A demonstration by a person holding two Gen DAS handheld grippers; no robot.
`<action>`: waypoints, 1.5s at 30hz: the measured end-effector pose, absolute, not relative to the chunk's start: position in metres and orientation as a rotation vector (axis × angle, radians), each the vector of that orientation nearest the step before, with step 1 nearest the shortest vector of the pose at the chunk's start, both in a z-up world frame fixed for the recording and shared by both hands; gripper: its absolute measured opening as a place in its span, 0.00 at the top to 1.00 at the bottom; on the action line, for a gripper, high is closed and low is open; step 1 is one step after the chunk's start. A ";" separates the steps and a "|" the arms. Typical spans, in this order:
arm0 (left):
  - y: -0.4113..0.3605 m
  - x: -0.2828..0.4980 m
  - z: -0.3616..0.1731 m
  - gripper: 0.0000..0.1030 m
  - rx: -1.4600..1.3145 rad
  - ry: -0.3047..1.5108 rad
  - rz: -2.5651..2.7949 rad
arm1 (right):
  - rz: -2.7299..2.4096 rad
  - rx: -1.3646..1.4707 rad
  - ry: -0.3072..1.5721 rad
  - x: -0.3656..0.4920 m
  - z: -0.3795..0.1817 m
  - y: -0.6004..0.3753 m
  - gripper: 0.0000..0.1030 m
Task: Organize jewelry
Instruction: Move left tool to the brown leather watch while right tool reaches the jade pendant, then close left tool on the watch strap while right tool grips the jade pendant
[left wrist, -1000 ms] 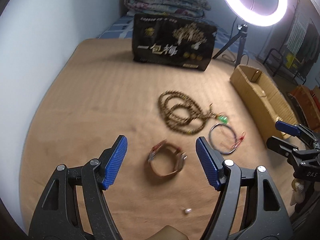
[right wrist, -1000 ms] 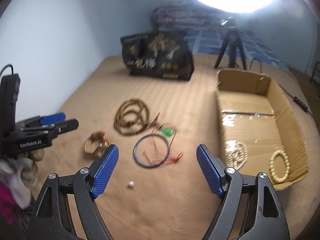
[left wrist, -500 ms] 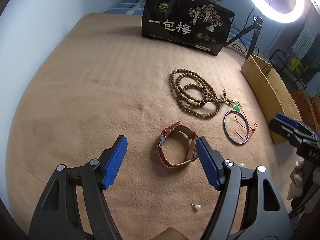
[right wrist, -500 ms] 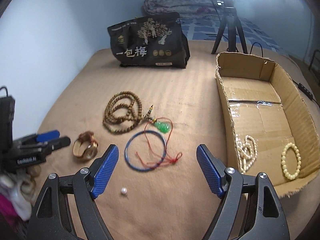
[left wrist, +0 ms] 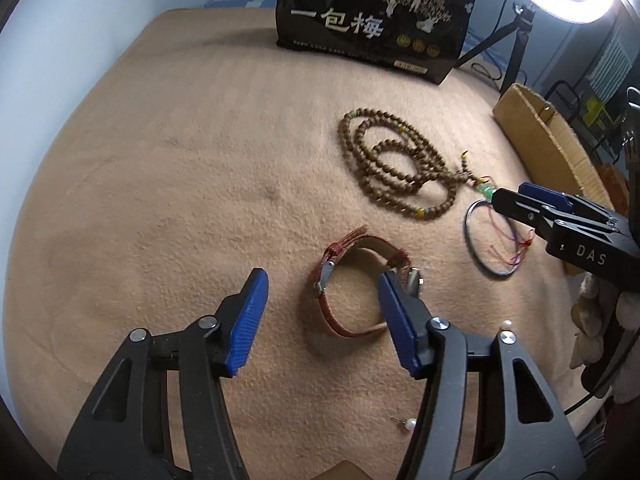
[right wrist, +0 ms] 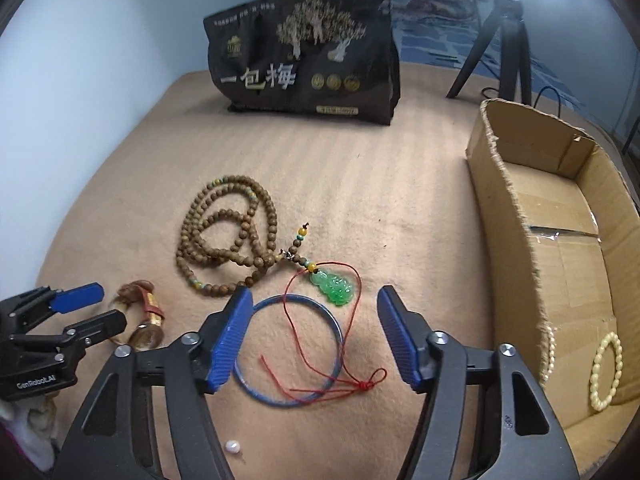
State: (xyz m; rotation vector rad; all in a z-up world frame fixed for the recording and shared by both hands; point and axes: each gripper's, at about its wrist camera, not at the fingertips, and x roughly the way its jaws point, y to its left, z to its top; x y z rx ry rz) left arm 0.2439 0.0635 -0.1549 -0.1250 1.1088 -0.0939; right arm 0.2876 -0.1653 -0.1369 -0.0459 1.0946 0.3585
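Note:
A watch (left wrist: pixel 352 280) with a red-brown strap lies on the tan blanket. My left gripper (left wrist: pixel 322 280) hangs low over it. Its jaws are closing, the buckle side of the strap is between the pads, and nothing is pressed. My right gripper (right wrist: pixel 315 294) is over a blue bangle (right wrist: pixel 340 336) and the red cord (right wrist: pixel 356 384) of a green pendant (right wrist: pixel 334 286). Its jaws are closing too, with the bangle's top between them and no contact. A wooden bead necklace (right wrist: pixel 224 236) lies coiled just beyond. The other view shows the left gripper (right wrist: pixel 110 305) at the watch (right wrist: pixel 146 316).
A cardboard box (right wrist: pixel 508 216) at the right holds a cream bead bracelet (right wrist: pixel 606 368) and a pearl string (right wrist: pixel 546 356). A black bag (right wrist: pixel 304 56) stands at the back, a tripod (right wrist: pixel 504 40) beside it. Loose pearl earrings (left wrist: pixel 410 424) lie near the front.
Both grippers have come down closer to the blanket and their jaws have narrowed. The left one has closed in on the watch, and the right one has moved over the bangle.

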 end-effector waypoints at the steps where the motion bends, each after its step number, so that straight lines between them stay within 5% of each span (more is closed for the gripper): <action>1: 0.064 0.245 -0.157 0.47 -0.127 1.115 -0.092 | 0.355 -0.061 1.101 0.289 -0.140 -0.164 0.46; 31: 0.053 0.255 -0.165 0.90 -0.082 1.136 -0.075 | 0.326 -0.188 1.120 0.312 -0.166 -0.150 0.76; 34: 0.052 0.255 -0.164 0.91 -0.079 1.132 -0.073 | 0.343 -0.168 1.124 0.311 -0.165 -0.151 0.92; 45: 0.055 0.249 -0.139 0.92 -0.099 1.071 -0.073 | 0.358 -0.110 1.079 0.301 -0.137 -0.161 0.93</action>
